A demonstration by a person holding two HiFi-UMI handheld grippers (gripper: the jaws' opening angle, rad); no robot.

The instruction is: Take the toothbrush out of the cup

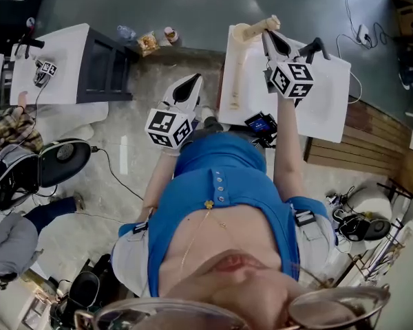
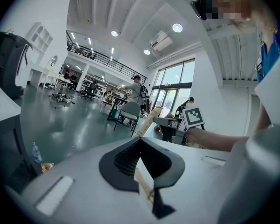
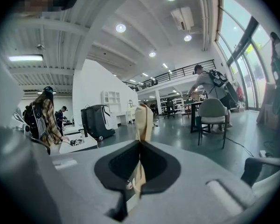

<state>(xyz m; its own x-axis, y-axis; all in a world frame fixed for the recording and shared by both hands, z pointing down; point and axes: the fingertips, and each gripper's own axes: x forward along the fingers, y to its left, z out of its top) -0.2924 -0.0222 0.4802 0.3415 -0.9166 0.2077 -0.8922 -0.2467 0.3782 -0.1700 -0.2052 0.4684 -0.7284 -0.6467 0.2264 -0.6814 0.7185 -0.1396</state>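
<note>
Pale wood between dark pads: your right claw is clamped on the toothbrush, held over the far left corner of the white bench. In the right gripper view the jaws of that claw meet on the stick, and the toothbrush rises upright past their tips, with more of it showing in the slit below. A black machine and a person in a plaid shirt stand off to the left in the hall. A grey chair sits to the right.

Your left claw hangs nearer your body, just left of the bench and apart from the toothbrush in the head view. In the left gripper view the jaws of this claw are together. The toothbrush slants away beyond their tips towards your right hand. A pale strip shows in the slit under the jaws; you cannot tell from these views whether it touches them.
</note>
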